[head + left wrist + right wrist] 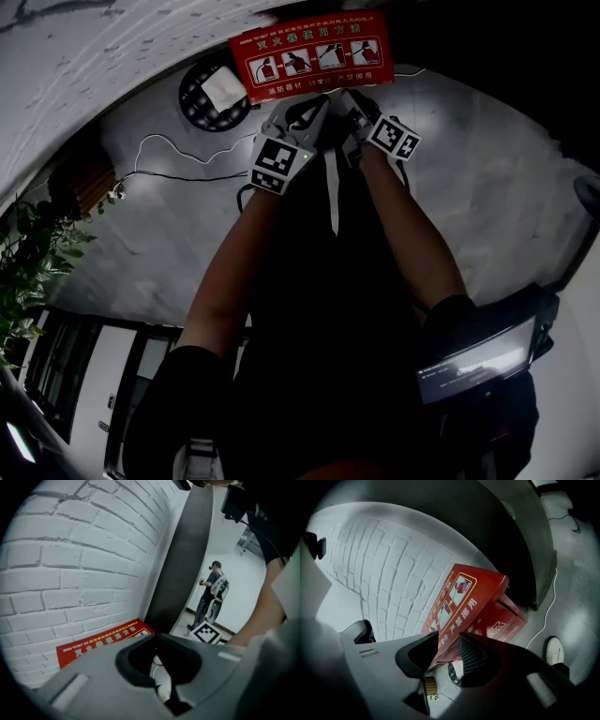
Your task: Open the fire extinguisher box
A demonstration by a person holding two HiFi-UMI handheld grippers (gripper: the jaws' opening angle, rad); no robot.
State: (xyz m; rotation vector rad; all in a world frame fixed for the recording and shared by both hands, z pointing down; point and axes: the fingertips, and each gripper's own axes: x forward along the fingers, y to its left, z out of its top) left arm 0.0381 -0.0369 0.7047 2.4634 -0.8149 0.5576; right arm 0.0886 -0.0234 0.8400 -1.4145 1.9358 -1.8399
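Darkness hides much of the red fire extinguisher box (309,54), which stands on the floor (469,187) against the brick wall (384,583). Its small print is unreadable, but white characters 严禁挪用 show. The left hand-held gripper (156,637) is closed tip to tip, empty; the right hand-held gripper (449,641) gapes narrowly just before the box.

Grey floor (487,187) bears the red box (309,56) (cable (187,176) nearby)

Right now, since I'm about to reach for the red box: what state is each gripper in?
Left gripper: closed, empty.
Right gripper: open, gripping nothing; red box just ahead.
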